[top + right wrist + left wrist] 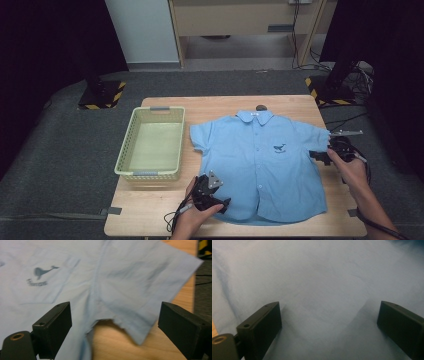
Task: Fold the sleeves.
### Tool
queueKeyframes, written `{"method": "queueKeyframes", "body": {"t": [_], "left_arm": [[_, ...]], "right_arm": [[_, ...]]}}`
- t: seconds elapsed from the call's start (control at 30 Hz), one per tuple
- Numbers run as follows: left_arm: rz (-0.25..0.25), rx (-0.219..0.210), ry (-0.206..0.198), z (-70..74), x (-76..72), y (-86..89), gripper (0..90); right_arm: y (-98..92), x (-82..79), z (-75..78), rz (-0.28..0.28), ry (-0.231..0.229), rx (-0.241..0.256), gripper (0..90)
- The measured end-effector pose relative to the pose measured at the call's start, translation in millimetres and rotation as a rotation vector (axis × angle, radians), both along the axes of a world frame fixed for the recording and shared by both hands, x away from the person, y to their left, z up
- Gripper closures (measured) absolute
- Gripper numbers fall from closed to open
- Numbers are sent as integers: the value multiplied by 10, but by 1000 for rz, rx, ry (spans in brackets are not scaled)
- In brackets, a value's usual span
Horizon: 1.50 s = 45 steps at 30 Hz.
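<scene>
Wooden table [150,210] carries a blue short-sleeved shirt [260,165] flat, front up, right of centre; an empty yellow-green basket [125,150] sits by its left edge. Left gripper [216,201], jaws apart, at the hem's near-left corner; right gripper [320,154], jaws apart, at the right sleeve [147,285]. Best pinch one cloth layer squarely before folding.

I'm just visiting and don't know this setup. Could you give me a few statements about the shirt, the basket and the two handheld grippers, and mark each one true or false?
1. The blue shirt lies spread flat on the table, front up. True.
2. The basket holds folded clothes. False: it is empty.
3. The left gripper has its jaws open over the shirt's fabric. True.
4. The right gripper is clamped on the collar. False: its jaws are open, near the sleeve and underarm.
5. The shirt has a whale print on its pocket. True.
</scene>
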<state>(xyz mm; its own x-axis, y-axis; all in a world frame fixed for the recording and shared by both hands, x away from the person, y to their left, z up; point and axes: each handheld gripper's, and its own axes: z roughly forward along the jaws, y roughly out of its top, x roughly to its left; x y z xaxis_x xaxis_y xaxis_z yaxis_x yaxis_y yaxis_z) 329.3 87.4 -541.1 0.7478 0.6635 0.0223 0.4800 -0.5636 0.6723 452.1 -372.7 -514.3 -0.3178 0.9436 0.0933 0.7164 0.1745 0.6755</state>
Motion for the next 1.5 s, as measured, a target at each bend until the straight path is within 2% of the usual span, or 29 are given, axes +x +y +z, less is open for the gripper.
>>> {"method": "queueKeyframes", "body": {"t": [0.07,0.17,0.33,0.53,0.8,0.93,1.03,1.13,1.23,1.3,1.4,1.5], "left_arm": [[6,-6,-7,-8,-16,6,37],[8,-16,-16,-19,-30,16,37],[13,-24,-23,-28,-48,23,37],[16,-31,-31,-37,-61,30,37],[16,-34,-32,-40,-65,30,37],[17,-35,-35,-42,-68,30,37],[17,-36,-35,-42,-70,30,37],[16,-35,-35,-42,-74,27,37],[15,-35,-35,-41,-81,27,37],[13,-34,-34,-41,-84,26,37],[12,-33,-34,-40,-87,21,37],[11,-33,-33,-40,-89,18,37]], "right_arm": [[-24,35,-9,0,2,12,95],[-48,79,-17,-16,1,6,119],[-103,134,-19,-77,5,44,211],[-154,176,-79,-111,12,56,287],[-180,215,-199,-149,23,31,307],[-129,237,-222,-155,-5,4,297],[-67,245,-239,-156,-24,-35,309],[-3,238,-241,-150,-45,-58,441],[30,232,-239,-143,-61,-44,633],[49,239,-233,-127,-54,-23,738],[84,257,-227,-102,-49,-19,841],[105,260,-207,-101,-52,-24,868]]}}
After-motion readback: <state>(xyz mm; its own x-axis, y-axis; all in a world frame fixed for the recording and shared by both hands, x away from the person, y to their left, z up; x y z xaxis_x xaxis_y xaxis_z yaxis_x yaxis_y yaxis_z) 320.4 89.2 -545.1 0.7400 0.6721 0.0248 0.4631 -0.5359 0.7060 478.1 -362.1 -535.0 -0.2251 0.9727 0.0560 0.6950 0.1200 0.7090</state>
